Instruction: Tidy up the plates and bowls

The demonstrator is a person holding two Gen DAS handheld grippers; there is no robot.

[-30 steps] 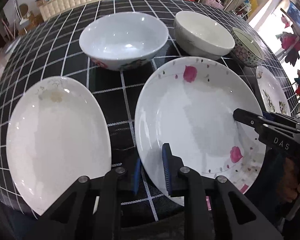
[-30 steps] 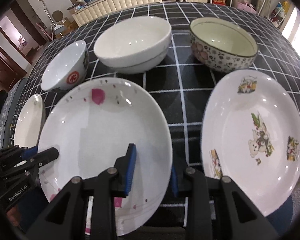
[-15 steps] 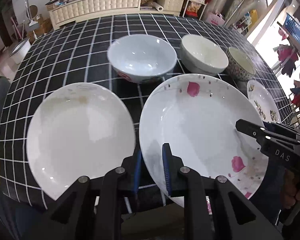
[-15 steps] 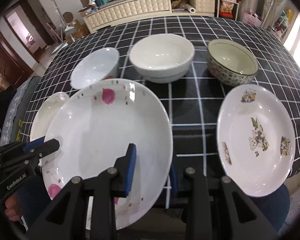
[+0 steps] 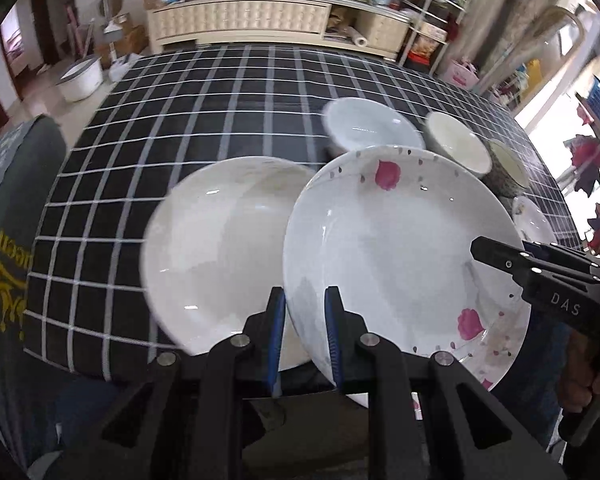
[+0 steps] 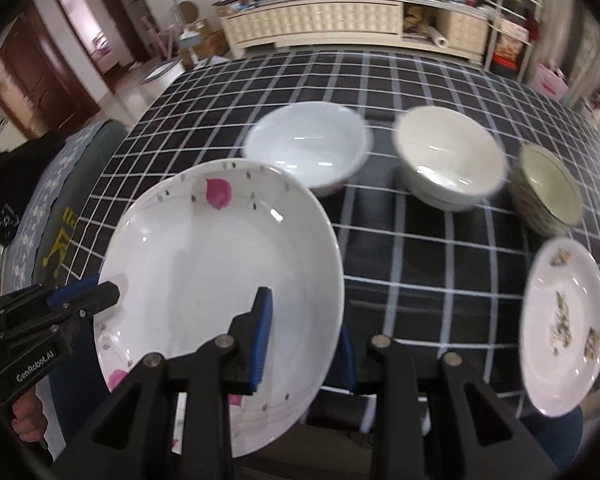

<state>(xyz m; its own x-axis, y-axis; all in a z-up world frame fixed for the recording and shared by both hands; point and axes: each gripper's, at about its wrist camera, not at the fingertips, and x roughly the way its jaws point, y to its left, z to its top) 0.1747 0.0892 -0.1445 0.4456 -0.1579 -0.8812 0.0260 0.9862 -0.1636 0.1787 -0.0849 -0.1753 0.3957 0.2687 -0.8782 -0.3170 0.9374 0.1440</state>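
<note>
Both grippers hold one white plate with pink petals (image 5: 400, 248) above the near table edge. My left gripper (image 5: 304, 336) is shut on its left rim. My right gripper (image 6: 304, 340) is shut on its right rim; the plate also shows in the right wrist view (image 6: 220, 272). The right gripper's tip appears in the left wrist view (image 5: 500, 256), and the left gripper's in the right wrist view (image 6: 84, 300). A plain white plate (image 5: 220, 248) lies on the table, partly under the held plate's left edge.
Three bowls stand in a row behind: a white one (image 6: 308, 148), a cream one (image 6: 448, 160) and a patterned one (image 6: 548, 192). A plate with cartoon prints (image 6: 564, 328) lies at the right. The black checked tablecloth (image 5: 220, 108) covers the table. A cabinet (image 5: 240, 20) stands beyond.
Both grippers have lifted the petal plate off the table and carried it left, so it now overlaps the plain white plate. The bowls look farther away.
</note>
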